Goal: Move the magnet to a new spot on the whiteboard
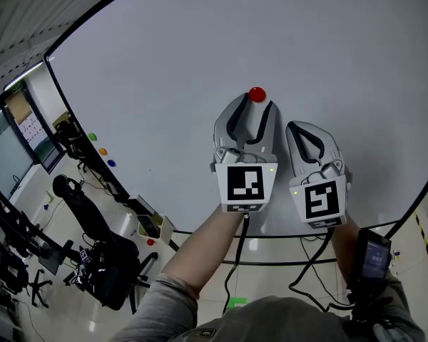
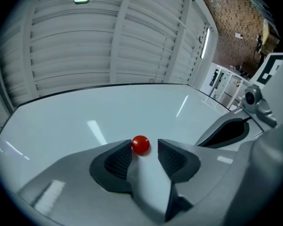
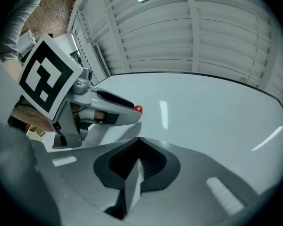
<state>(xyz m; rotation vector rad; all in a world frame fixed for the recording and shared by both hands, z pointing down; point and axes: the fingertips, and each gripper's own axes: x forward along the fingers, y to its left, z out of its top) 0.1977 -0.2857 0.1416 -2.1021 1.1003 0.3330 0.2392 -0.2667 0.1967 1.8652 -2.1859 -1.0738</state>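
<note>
A small round red magnet (image 1: pixel 257 94) sticks to the whiteboard (image 1: pixel 164 55). My left gripper (image 1: pixel 256 105) is open right at it: in the left gripper view the magnet (image 2: pixel 140 144) lies between the two fingertips, close against the left one, with a gap to the right one. My right gripper (image 1: pixel 302 129) is beside the left one, just to its right on the board, shut with nothing in it. In the right gripper view its jaws (image 3: pixel 138 141) meet over bare board, and the left gripper (image 3: pixel 108 108) shows with the magnet (image 3: pixel 138 109) at its tip.
Green (image 1: pixel 93 137), orange (image 1: pixel 103 151) and blue (image 1: pixel 111 163) magnets sit near the board's left edge. A marker tray (image 1: pixel 154 226) hangs at the board's lower edge. An office chair (image 1: pixel 93 226) and desks stand on the floor at the left.
</note>
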